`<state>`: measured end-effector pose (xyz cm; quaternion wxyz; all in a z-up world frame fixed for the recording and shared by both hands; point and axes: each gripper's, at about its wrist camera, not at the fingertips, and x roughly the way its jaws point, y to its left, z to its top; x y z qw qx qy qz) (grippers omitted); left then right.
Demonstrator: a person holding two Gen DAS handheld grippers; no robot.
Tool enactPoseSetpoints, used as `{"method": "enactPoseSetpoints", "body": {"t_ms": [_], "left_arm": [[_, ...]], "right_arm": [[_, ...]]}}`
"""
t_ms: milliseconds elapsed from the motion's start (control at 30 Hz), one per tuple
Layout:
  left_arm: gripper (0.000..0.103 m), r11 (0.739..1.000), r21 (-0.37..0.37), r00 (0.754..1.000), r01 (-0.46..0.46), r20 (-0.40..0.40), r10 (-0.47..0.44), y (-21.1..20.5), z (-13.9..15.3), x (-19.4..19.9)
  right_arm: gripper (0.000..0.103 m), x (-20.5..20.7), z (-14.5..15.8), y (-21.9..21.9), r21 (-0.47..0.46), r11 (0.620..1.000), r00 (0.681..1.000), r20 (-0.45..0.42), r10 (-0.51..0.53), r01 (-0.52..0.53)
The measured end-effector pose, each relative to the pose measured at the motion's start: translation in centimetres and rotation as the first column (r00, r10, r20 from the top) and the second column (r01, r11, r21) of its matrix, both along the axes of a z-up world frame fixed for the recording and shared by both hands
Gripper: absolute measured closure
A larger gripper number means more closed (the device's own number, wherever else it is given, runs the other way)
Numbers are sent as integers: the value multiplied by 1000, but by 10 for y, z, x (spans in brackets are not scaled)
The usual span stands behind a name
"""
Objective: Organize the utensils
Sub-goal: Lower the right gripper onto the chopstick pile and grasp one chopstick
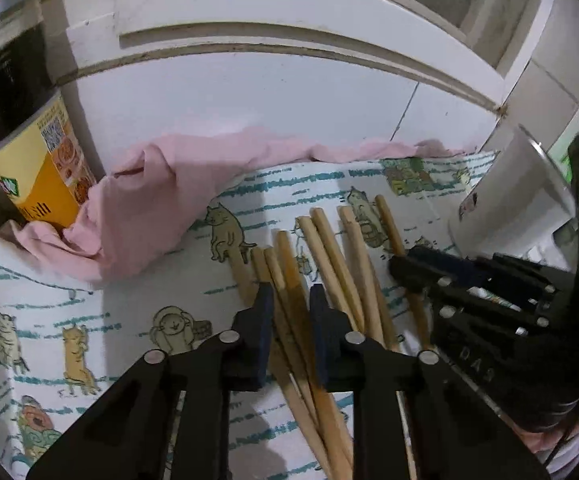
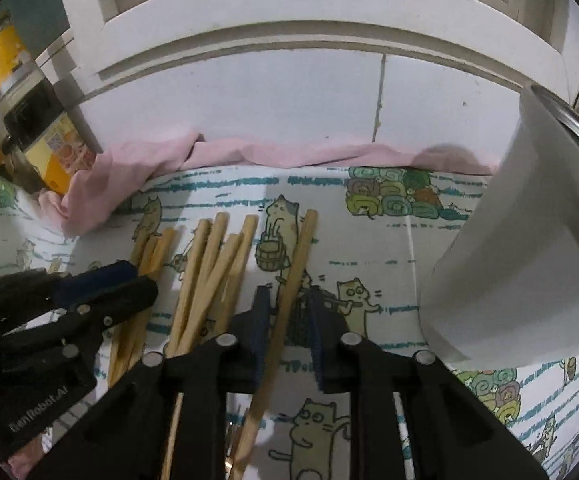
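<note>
Chopsticks: wooden chopsticks [image 1: 329,264] are lying loose and fanned on the cat-print cloth [image 1: 89,320] covering the worktop; one stray chopstick [image 2: 289,280] is lying apart to the right
Left tongs: the left tongs [image 1: 289,304] are sitting part-open, straddling two or three sticks; not yet clamping
Right tongs: the right tongs [image 2: 287,308] are gaping around the stray stick; not pinching
Progress: judging early; nothing is standing in the white container [image 2: 529,240] beside them; all sticks remaining
Surroundings: pink cloth [image 1: 161,200] is bunching by the wall; yellow jar [image 1: 37,168]
Writing: "GenRobot.AI" on the left tongs' body in the right view; jar print unreadable
</note>
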<state>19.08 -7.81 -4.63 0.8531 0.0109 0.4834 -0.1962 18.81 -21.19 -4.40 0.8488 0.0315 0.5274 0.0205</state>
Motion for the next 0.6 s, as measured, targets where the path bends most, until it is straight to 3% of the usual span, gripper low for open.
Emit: {"method": "enactPoseSetpoints", "body": {"t_ms": [233, 333, 500, 600], "left_arm": [[97, 999, 27, 999, -41, -14, 41, 13, 2, 0], [97, 996, 55, 998, -64, 2, 64, 17, 5, 0], [96, 995, 87, 998, -53, -18, 55, 16, 2, 1], [96, 989, 144, 999, -42, 9, 42, 9, 2, -1]], "right_arm": [[95, -13, 4, -1, 33, 996, 994, -58, 91, -89], [95, -10, 4, -3, 45, 996, 995, -50, 81, -79], [95, 3, 0, 6, -2, 998, 997, -22, 69, -69], [96, 2, 2, 8, -25, 996, 996, -29, 80, -81]]}}
